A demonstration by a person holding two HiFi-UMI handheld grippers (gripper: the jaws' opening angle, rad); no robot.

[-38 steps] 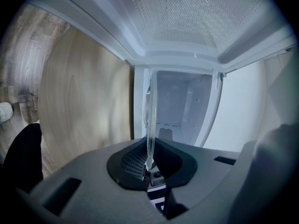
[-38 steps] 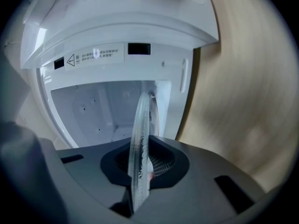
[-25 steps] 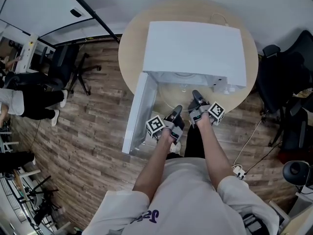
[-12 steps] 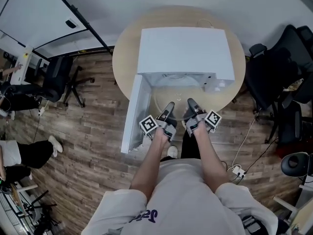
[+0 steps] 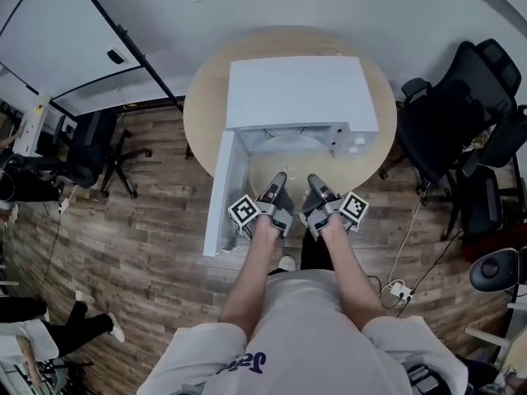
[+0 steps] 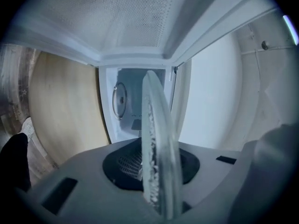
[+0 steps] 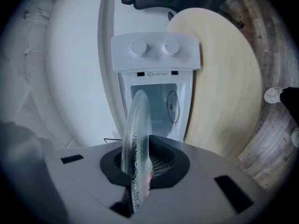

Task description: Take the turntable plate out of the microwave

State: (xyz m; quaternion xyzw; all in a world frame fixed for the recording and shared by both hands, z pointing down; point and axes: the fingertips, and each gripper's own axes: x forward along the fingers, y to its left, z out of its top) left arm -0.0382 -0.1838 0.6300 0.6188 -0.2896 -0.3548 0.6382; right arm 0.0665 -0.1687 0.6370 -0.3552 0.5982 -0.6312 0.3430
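Your right tool [image 5: 313, 181] is clamped on the near rim of the turntable plate [image 5: 290, 160]; your left tool [image 5: 278, 179] has just been closing its jaws onto that rim, plate over the bench [image 5: 206, 109], just before the microwave [image 5: 296, 89] mouth. Watch it: slick glass can slide out of thin rim grips, or clip the door [image 5: 224, 196] at left. Plate roughly level, far edge toward cavity; round, no long axis.

Microwave [image 5: 296, 89] on table [image 5: 202, 113]; plate [image 6: 156, 139] seemingly before.
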